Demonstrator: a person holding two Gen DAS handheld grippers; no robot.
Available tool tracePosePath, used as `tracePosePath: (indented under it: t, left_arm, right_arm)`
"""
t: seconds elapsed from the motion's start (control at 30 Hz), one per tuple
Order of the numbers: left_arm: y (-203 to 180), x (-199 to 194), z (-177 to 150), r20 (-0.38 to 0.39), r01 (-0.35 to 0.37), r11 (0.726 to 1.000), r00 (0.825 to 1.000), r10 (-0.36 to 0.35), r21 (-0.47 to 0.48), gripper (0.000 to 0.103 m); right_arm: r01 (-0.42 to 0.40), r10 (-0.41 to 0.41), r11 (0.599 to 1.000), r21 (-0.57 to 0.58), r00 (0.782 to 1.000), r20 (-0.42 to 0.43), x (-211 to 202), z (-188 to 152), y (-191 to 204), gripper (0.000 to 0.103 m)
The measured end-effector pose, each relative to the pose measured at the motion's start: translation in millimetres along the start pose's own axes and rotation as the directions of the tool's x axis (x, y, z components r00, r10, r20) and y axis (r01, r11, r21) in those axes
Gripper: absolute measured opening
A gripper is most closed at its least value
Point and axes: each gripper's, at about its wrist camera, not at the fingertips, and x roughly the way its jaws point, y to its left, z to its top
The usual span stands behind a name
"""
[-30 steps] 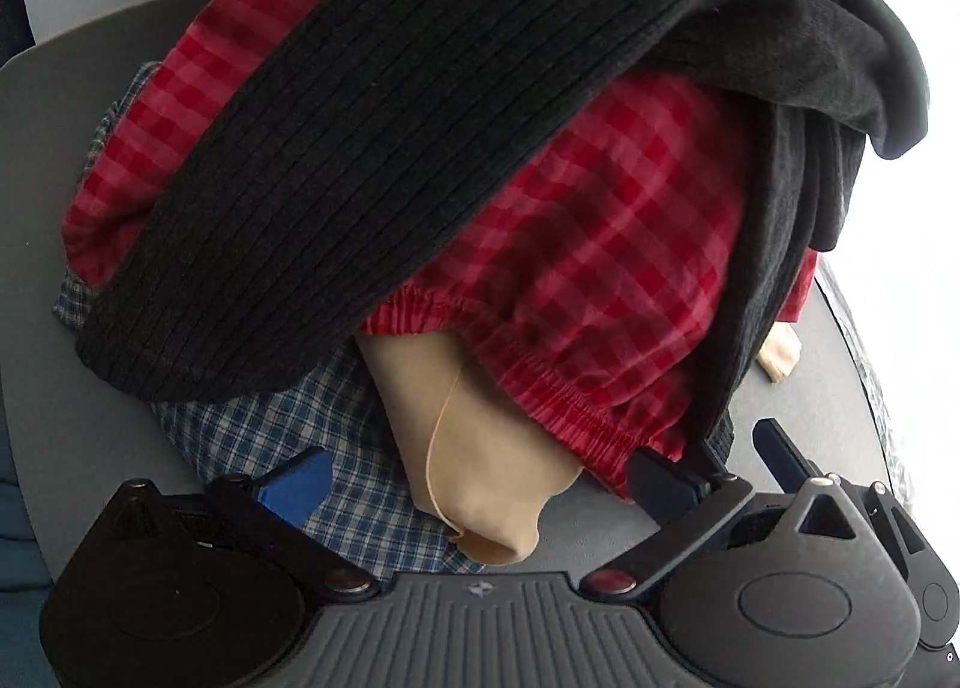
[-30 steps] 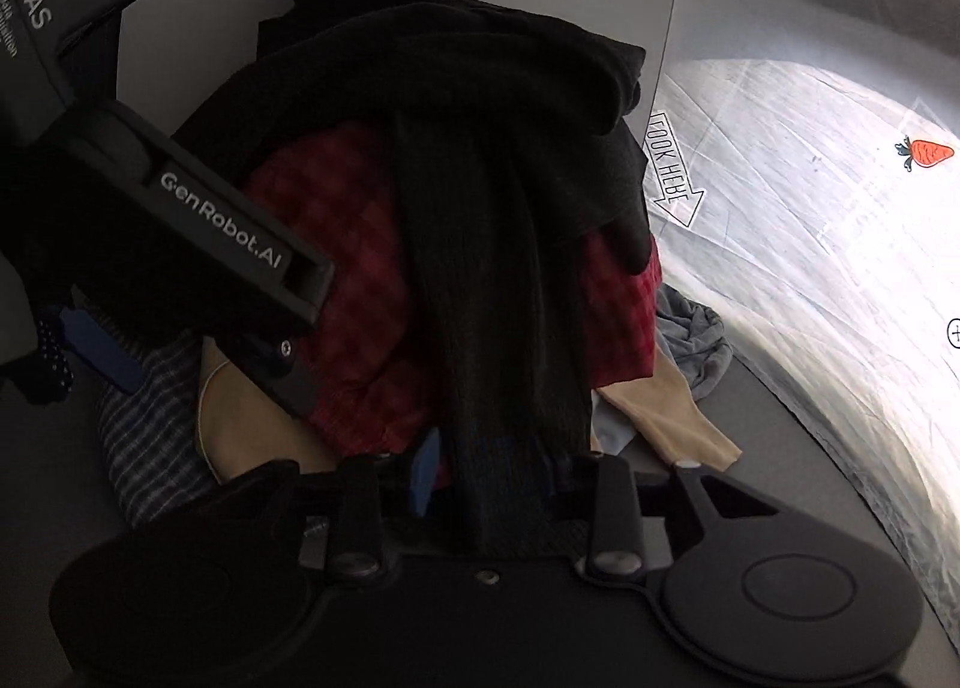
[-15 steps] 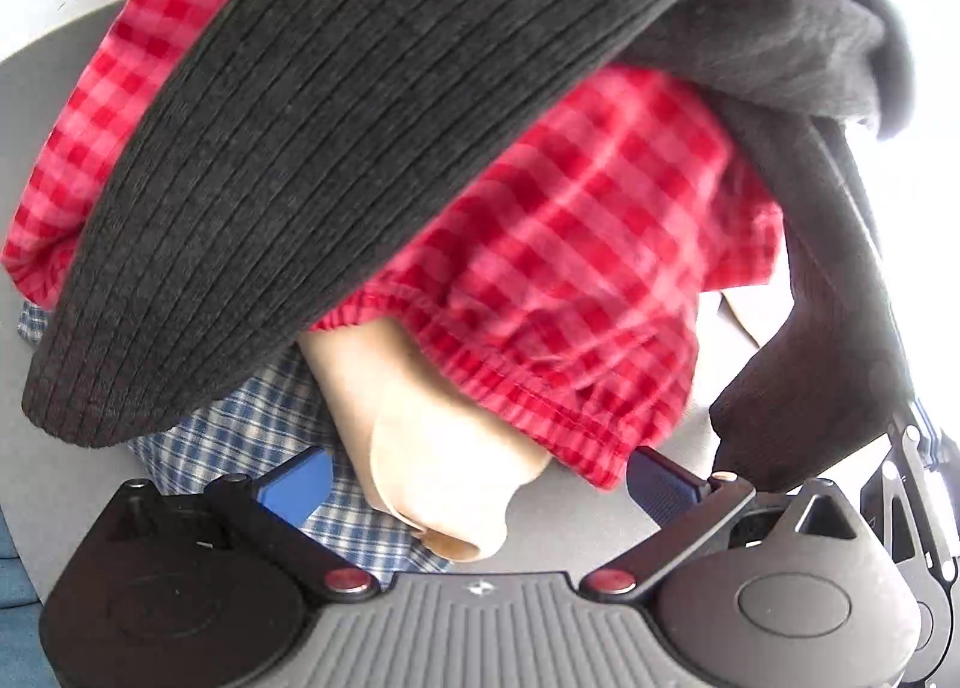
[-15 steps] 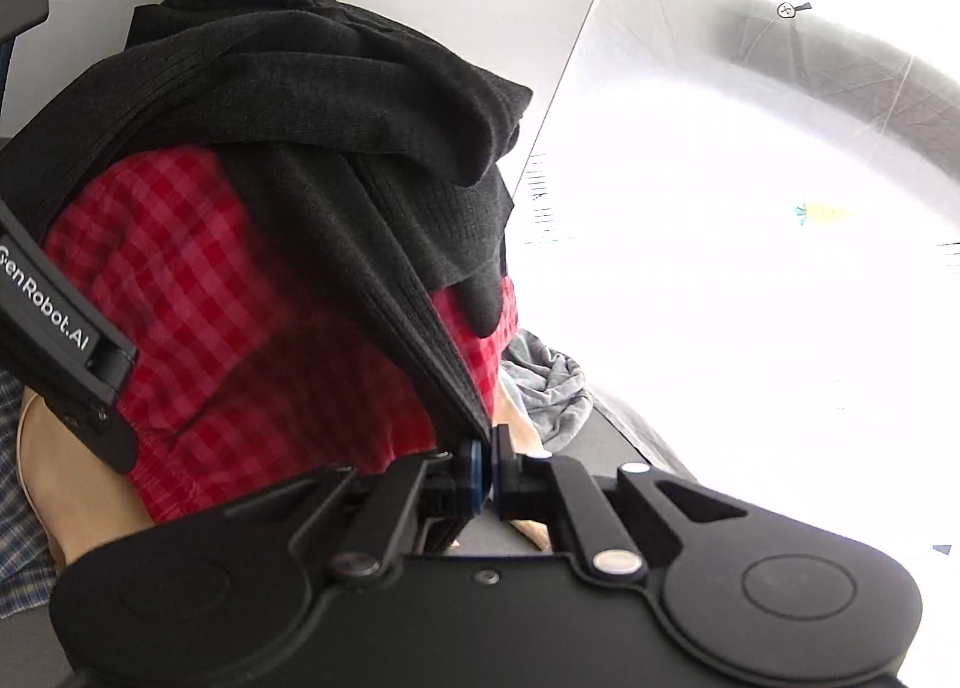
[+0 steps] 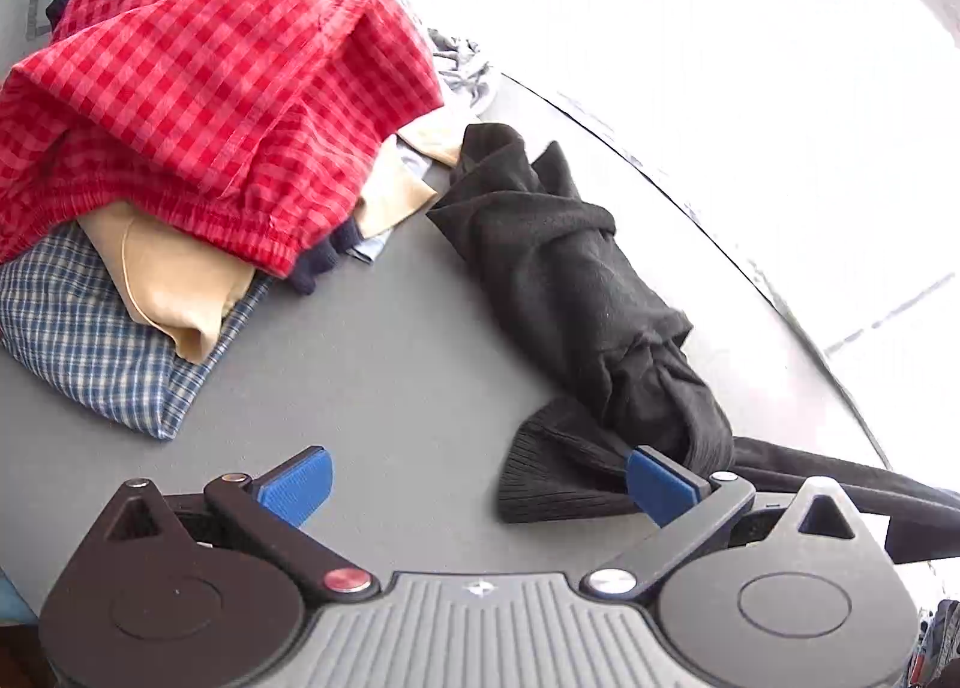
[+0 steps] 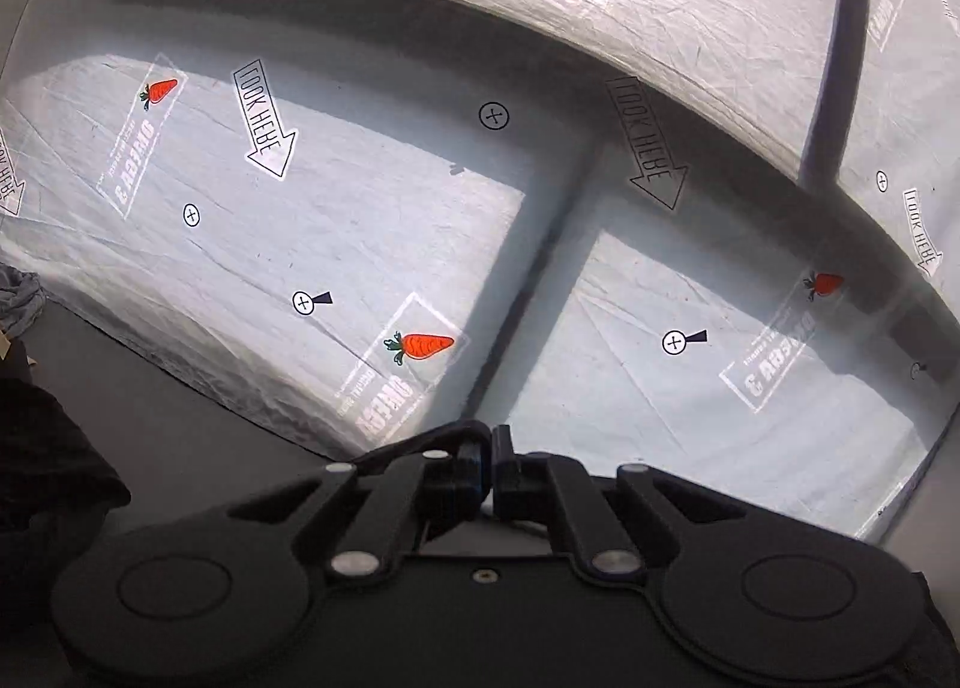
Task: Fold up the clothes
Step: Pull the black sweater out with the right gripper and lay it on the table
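One garment, the black ribbed sweater [image 5: 576, 292], has come off the pile [image 5: 198, 105] and now lies bunched on the grey worktop [image 5: 384, 364], clear for spreading. Left hand-held gripper [image 5: 480, 484] is spread wide beside its hem; right hand-held gripper [image 6: 492, 466] looks pinched together, whether on cloth I cannot tell.

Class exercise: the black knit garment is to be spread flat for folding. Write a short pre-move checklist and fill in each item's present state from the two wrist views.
1. black knit garment off the pile: ok, it lies apart on the grey table.
2. Garment flat: not ok, twisted and bunched.
3. left gripper free: ok, jaws open, nothing between them.
4. right gripper grip: cannot tell, jaws closed, held cloth not visible.
5. red checked garment untouched on pile: ok.
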Motion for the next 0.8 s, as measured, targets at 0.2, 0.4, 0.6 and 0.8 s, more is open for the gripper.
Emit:
tracePosePath:
  t: [0.2,0.4,0.6,0.8]
  left_arm:
    - [-62,-1,-81,-0.092,0.047,0.996,0.995,-0.041,0.069,0.103]
    - [-119,24,-133,-0.159,0.067,0.987,0.986,-0.043,0.148,0.103]
    - [-156,44,-137,-0.167,0.063,0.984,0.985,-0.034,0.169,0.103]
    - [-171,70,-118,-0.151,-0.003,0.988,0.988,0.027,0.154,0.103]
  right_arm:
    - [0.258,-0.21,0.964,0.064,0.885,-0.415,23,-136,-166,0.025]
    - [0.206,-0.044,0.956,0.209,0.805,-0.592,-5,-222,-211,0.03]
    - [0.003,0.196,0.941,0.34,0.813,-0.548,24,-228,-202,0.033]
    - [-0.321,0.477,0.855,0.407,0.794,-0.377,81,-195,-150,0.043]
